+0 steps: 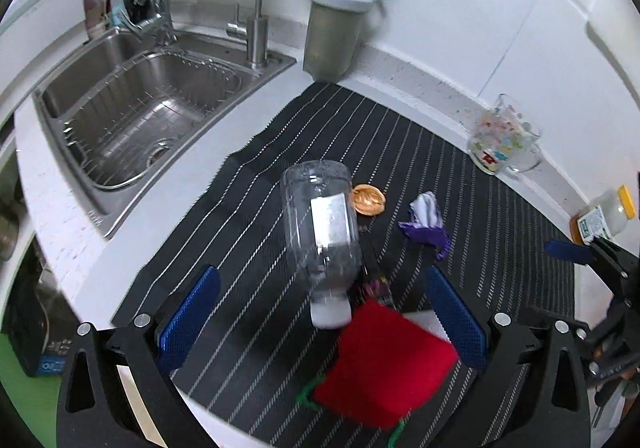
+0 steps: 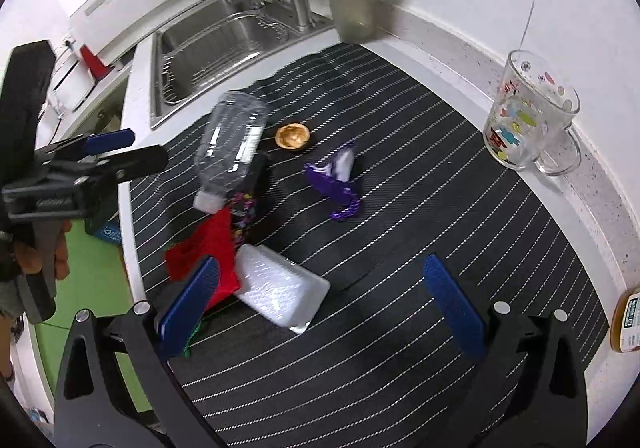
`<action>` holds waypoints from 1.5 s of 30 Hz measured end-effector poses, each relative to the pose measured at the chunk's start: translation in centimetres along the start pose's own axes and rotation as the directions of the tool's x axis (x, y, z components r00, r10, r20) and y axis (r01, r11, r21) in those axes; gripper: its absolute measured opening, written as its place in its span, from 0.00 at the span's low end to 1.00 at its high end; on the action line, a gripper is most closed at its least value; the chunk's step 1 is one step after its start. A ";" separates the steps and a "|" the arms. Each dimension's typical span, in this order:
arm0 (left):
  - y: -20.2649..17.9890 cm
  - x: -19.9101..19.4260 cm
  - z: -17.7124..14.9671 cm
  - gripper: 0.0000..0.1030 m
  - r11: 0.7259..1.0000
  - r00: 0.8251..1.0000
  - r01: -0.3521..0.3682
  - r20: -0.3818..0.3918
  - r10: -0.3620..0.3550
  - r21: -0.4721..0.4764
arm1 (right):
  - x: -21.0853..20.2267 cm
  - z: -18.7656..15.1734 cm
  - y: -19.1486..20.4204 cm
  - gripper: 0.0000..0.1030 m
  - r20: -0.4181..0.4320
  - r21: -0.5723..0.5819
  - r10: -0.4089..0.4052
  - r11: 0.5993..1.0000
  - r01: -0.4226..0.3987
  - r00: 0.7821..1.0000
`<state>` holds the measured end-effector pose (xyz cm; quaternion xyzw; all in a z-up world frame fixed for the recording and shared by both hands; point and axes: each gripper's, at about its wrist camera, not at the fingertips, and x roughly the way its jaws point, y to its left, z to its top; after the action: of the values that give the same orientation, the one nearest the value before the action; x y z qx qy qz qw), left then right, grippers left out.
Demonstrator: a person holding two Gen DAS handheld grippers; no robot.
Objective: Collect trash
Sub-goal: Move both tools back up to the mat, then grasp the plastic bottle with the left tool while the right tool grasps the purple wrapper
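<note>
Striped black mat (image 2: 400, 208) on worktop (image 1: 60, 208) carries all trash, nothing collected yet. Clear plastic bottle (image 1: 320, 232) lies on side, cap toward you. Gold foil cup (image 1: 368, 200) just beside it, purple wrapper (image 2: 334, 180) near, white plastic tray (image 2: 280, 292) touching red cloth (image 1: 384, 364). Your left tongs (image 1: 320, 320) wide, empty, bottle neck between blue pads. Right tongs (image 2: 320, 312) wide, empty, over tray. No bin in view. Every piece left to pick.

Right gripper (image 2: 320, 312) fingers wide apart over white tray (image 2: 280, 294) w/ bottle (image 2: 232, 146) beyond.
</note>
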<state>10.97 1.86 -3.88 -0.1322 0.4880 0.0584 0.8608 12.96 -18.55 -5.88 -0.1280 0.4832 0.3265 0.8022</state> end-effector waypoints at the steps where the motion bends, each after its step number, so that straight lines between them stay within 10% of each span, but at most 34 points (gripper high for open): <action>1: 0.1 0.9 0.4 0.95 1.000 1.000 0.001 -0.014 -0.001 0.001 | 0.3 0.1 -0.3 0.97 -0.004 0.005 -0.002 1.000 0.002 1.000; 14: 0.7 7.6 2.6 0.94 0.999 0.995 0.023 -0.096 -0.027 -0.036 | 3.4 1.3 -2.8 0.97 -0.047 0.047 -0.004 0.999 0.006 0.999; 19: 0.8 8.3 2.6 0.57 0.999 0.993 0.029 -0.112 -0.033 -0.038 | 4.0 2.0 -2.8 0.97 -0.048 0.044 0.002 0.999 0.000 0.999; 37: 2.3 3.8 2.7 0.56 1.000 1.000 0.015 -0.016 -0.015 -0.018 | 9.1 5.3 -1.4 0.96 -0.072 -0.037 0.016 0.999 -0.019 0.997; 45: 2.8 2.6 1.8 0.56 0.999 1.000 0.008 -0.007 -0.008 -0.038 | 10.7 5.9 -1.4 0.32 -0.102 -0.049 0.054 0.997 -0.060 0.993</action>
<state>13.19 4.99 -5.74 -0.1508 0.4892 0.0637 0.8567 21.36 -12.24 -12.23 -0.1512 0.5178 0.3548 0.7637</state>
